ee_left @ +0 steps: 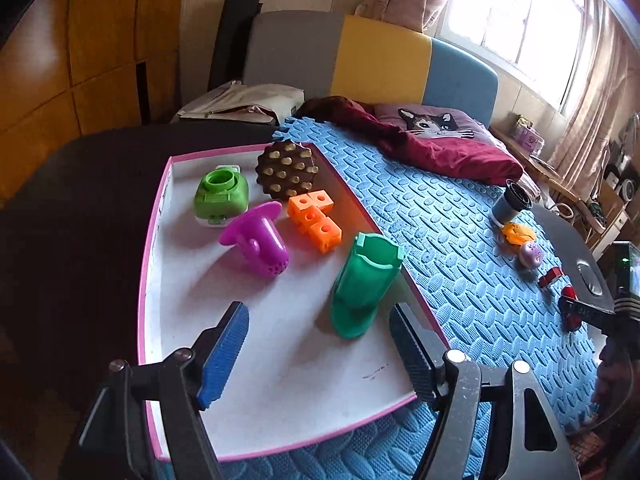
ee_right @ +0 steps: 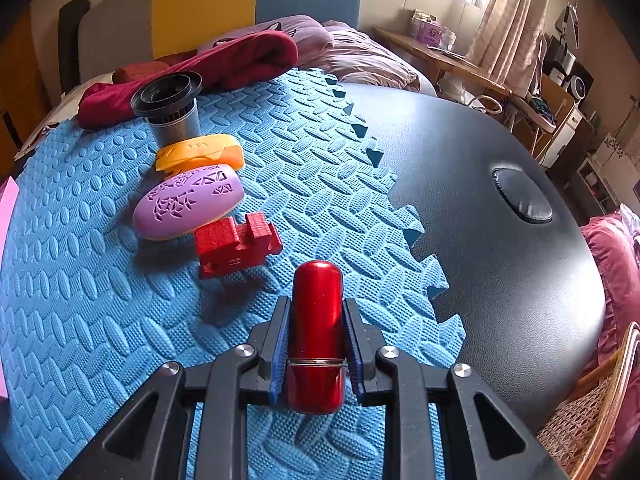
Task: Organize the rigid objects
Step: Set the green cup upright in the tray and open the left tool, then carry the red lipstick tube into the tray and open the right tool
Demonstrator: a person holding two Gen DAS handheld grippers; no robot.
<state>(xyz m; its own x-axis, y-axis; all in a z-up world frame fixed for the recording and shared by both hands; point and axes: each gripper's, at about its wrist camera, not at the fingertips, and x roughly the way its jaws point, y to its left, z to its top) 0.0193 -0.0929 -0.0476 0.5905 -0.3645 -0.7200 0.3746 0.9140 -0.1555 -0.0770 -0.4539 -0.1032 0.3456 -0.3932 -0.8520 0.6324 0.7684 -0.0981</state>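
Clamped between the blue-padded fingers of the right gripper [ee_right: 317,340] is a glossy red metal capsule-shaped cylinder [ee_right: 317,320], its rounded end pointing away from the camera, over the blue embossed foam mat [ee_right: 80,300]. Just beyond it on the mat lies a red notched wooden block [ee_right: 236,244], and touching that block's far left side is a lilac oval plastic case with cut-out patterns [ee_right: 188,206]. Behind the case sits an orange flat plastic piece [ee_right: 200,154], then a dark grey cylindrical cup with a black flanged rim [ee_right: 172,108] standing upright near a crumpled maroon cloth [ee_right: 192,68]. To the right the mat ends at a black leather-like surface [ee_right: 500,240].

From the left wrist view, the left gripper [ee_left: 320,344] holds nothing, its fingers spread wide above the near end of a white tray with a pink rim [ee_left: 260,380]. Within the tray, nearest the fingers, a green plastic sleeve-shaped holder [ee_left: 362,284] lies tilted by the right wall. Farther in are a magenta plastic funnel-like strainer [ee_left: 256,238] on its side, a cluster of orange plastic cubes with holes [ee_left: 316,216], a bright green squarish plastic piece with a round opening [ee_left: 220,196], and a brown round studded disc [ee_left: 286,170] leaning at the far end.
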